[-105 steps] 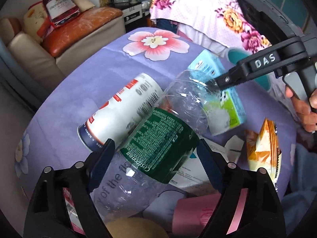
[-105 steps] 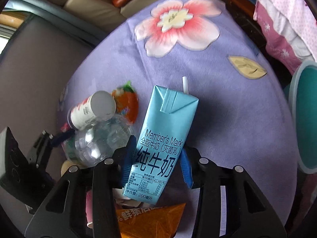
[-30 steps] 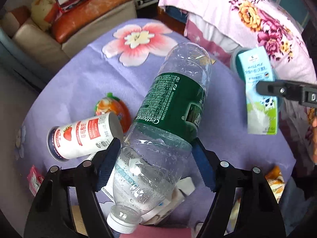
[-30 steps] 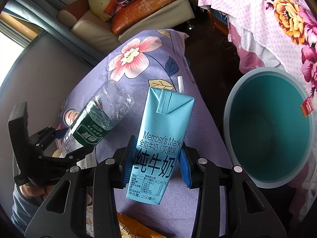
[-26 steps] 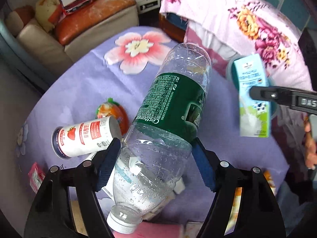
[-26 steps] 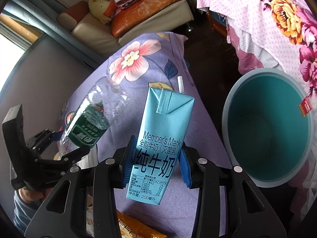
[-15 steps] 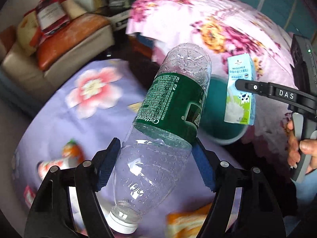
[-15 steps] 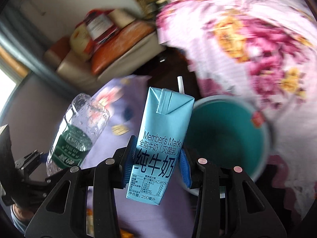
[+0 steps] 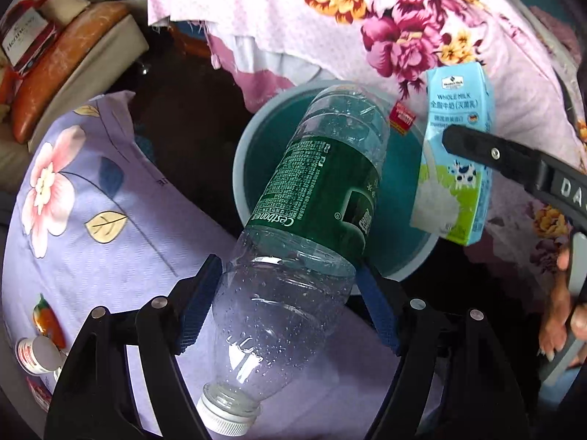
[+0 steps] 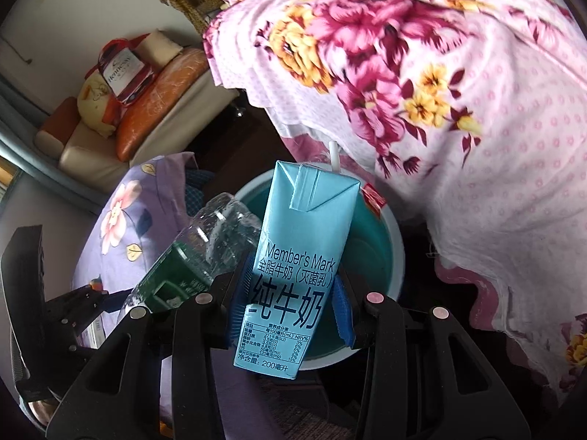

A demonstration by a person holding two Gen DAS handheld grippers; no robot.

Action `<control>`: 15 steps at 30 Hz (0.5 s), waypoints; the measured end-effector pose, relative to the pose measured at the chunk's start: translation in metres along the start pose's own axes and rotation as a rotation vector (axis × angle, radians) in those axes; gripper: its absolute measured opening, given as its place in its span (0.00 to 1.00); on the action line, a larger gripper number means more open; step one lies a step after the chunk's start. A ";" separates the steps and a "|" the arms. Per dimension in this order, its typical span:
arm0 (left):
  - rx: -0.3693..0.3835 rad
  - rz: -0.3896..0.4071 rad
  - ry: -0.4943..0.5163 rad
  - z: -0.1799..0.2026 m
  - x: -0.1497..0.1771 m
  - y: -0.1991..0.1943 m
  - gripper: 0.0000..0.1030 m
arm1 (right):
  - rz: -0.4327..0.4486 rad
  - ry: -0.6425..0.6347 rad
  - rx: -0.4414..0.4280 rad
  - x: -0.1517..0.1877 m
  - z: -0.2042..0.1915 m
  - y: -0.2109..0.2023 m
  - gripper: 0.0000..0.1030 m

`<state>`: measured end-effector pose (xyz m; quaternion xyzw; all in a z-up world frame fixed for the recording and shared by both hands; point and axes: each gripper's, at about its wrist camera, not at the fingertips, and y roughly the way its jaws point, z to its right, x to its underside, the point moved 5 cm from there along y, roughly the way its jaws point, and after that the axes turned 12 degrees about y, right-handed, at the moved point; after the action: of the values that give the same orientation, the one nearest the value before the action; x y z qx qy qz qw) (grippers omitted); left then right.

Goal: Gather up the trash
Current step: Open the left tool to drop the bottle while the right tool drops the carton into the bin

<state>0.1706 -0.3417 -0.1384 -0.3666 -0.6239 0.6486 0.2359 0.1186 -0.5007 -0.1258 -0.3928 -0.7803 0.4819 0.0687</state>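
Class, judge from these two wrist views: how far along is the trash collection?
Done: nothing visibly binned; teal bin looks empty. In hand: left gripper holds the clear green-labelled plastic bottle, right gripper the blue milk carton, both at the bin. Left: red-and-white can on the table.

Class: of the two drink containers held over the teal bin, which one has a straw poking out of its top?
The light-blue milk carton: a white straw stands from its top; the clear plastic bottle has a screw cap.

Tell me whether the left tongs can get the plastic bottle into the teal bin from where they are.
Probably yes. The left tongs grip the plastic bottle with its base already over the teal bin, whose mouth is open. The milk carton hangs at the far rim, clear of the bottle.
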 end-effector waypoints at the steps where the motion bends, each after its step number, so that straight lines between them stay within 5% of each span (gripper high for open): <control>1: 0.000 -0.003 -0.001 0.001 -0.002 0.003 0.74 | -0.009 0.002 0.003 0.000 0.003 0.003 0.37; 15: 0.044 0.028 -0.081 -0.014 0.004 0.001 0.78 | -0.056 0.005 0.041 0.007 0.008 0.025 0.38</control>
<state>0.1794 -0.3301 -0.1391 -0.3434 -0.6132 0.6799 0.2092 0.1241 -0.4958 -0.1518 -0.3706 -0.7806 0.4947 0.0923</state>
